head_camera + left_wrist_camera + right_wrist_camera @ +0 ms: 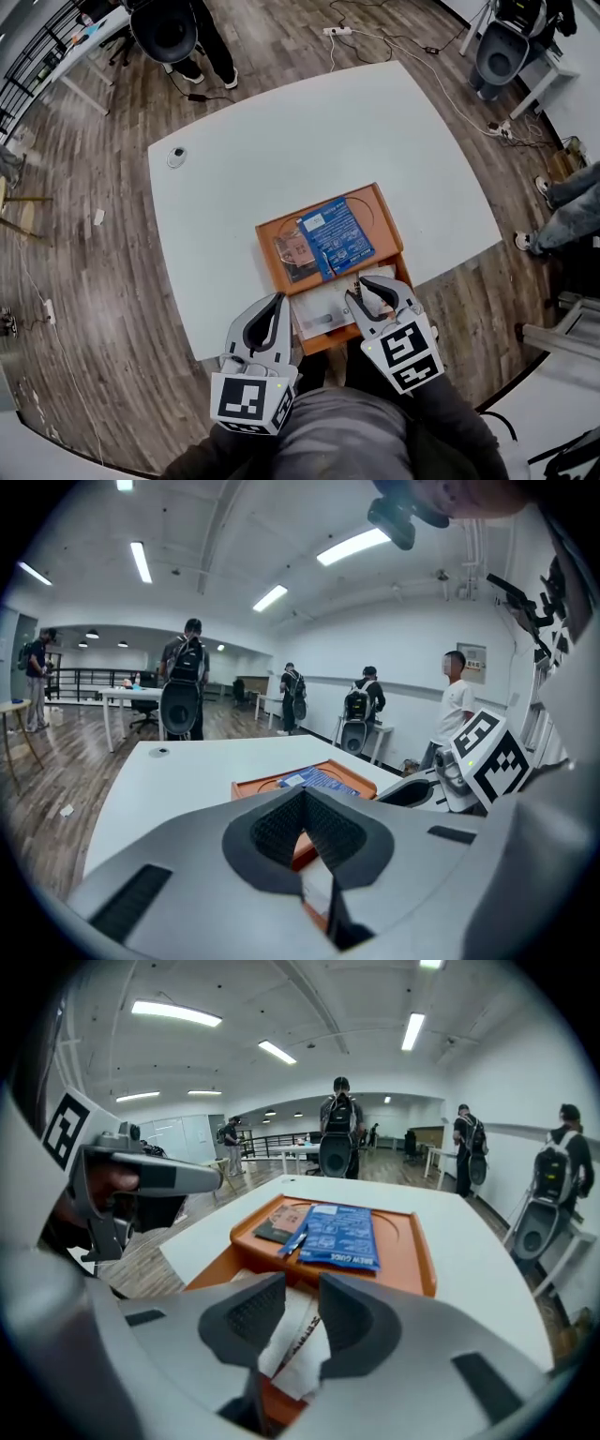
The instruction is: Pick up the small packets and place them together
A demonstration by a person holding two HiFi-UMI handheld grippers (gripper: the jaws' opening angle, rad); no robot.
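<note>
An orange tray (385,212) (423,1262) sits at the table's near edge. A blue packet (336,234) (344,1234) lies in it beside a brown packet (292,255) (281,1222). A white packet (322,311) (296,1337) lies in the tray's near part. My right gripper (367,284) (300,1309) hangs just over that white packet, jaws a little apart, and the packet shows through the gap. My left gripper (278,298) (315,847) hovers at the tray's near left corner with its pads together and nothing in them.
The white table (281,141) carries a small round object (176,157) at its far left. Around it on the wooden floor are people, chairs, other tables and a power strip (337,31). Someone's legs (567,211) stand at the right.
</note>
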